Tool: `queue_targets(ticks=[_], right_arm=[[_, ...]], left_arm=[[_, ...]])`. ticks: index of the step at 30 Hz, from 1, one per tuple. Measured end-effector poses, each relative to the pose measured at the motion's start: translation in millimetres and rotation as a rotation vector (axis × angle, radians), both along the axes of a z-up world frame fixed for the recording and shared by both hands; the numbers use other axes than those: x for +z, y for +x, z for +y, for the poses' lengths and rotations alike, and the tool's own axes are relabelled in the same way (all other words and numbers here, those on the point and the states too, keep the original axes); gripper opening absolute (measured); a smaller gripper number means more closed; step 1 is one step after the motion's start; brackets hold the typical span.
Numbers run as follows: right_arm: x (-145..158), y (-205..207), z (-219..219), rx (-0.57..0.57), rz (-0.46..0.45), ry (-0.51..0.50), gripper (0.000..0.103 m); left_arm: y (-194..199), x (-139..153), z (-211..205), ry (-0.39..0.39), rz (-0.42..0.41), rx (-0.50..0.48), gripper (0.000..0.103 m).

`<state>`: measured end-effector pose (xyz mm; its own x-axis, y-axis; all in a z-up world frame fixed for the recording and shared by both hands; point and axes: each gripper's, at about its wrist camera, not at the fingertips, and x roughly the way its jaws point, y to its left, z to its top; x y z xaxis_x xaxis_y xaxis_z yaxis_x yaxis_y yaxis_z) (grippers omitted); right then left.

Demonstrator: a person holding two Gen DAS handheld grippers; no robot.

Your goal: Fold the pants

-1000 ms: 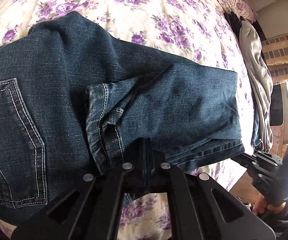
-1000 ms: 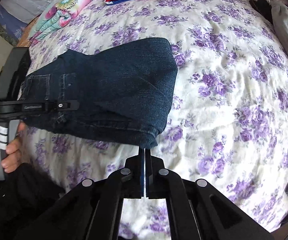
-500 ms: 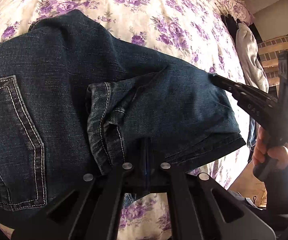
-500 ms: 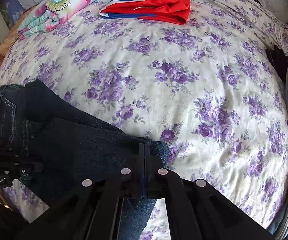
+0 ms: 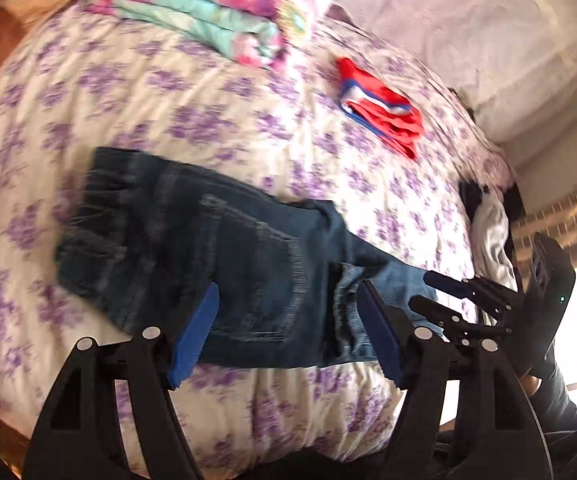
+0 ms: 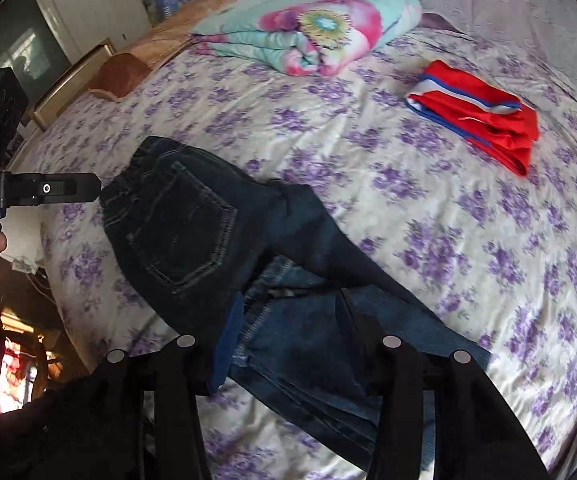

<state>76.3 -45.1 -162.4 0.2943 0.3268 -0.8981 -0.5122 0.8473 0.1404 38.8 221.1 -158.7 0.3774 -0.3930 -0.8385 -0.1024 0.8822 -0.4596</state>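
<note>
Folded jeans (image 6: 192, 232) lie on the floral bedspread (image 6: 488, 240), the right gripper (image 6: 308, 344) spread wide above them (red garment (image 6: 484, 116) farther back).

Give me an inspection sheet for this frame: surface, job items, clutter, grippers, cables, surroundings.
Surface: bed with purple floral sheet, wrinkled.
Job's things: dark jeans lying folded, back pocket up, leg hems near the camera.
Clutter: folded red garment; rolled floral quilt; grey clothing at the bed's edge.
Grippers: left gripper open, fingers either side of the jeans, holding nothing; right gripper open above the leg hems.
Cables: nothing seen.
Surroundings: wooden headboard, brick wall.
</note>
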Motion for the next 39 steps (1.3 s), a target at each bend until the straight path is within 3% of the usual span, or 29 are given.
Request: queue_targets(ticks=[2,3,5,8,11,17,21,31,33,35,37,39], right_arm=[[-9.2,2.8,21.7,0.026,0.015,0.044,0.043],[-15.9,5.3,30.7,0.035,0.020,0.063,0.027],[-36.5,14.3,48.0,0.035,0.038,0.044,0.013],[-74.1,27.1,64.6,0.027,0.086,-0.015,0.009],[-100.8,32.8,70.8,0.014,0.138,-0.029,0.006],[-100.8,33.5,76.0,0.020,0.147,-0.044,0.005],[-101.3,32.3,77.0,0.019,0.136,-0.049,0.005],[-101.3,33.4,77.3,0.007,0.149,-0.030,0.005],[-101.8,34.3,73.9,0.001,0.155,-0.021,0.005],[-101.9,34.8,71.0,-0.005,0.161,-0.012,0.005],[-101.8,35.4,69.7,-0.003,0.166,-0.004,0.005],[-100.5,35.8,69.7,0.002,0.174,-0.003,0.005]], left_arm=[[-16.2,-6.6,31.2,0.007,0.029,0.090,0.069],[-23.5,-12.4,46.9,0.004,0.045,0.128,0.069],[-39.3,-23.5,66.0,-0.010,0.078,0.194,0.069],[-50.5,-36.1,82.9,-0.042,0.102,0.255,0.069],[-53.9,-49.9,79.9,-0.066,0.122,0.271,0.069],[-39.0,-73.5,62.2,-0.142,0.167,0.242,0.071],[-19.4,-83.4,51.9,-0.109,0.184,0.224,0.081],[37.5,-123.8,75.2,-0.212,0.221,0.303,0.089],[38.7,-119.6,75.0,-0.179,0.207,0.314,0.075],[31.9,-108.7,73.8,-0.100,0.176,0.310,0.039],[21.5,-95.9,77.5,-0.123,0.128,0.304,0.035],[14.7,-78.4,68.8,-0.079,0.075,0.276,0.034]])
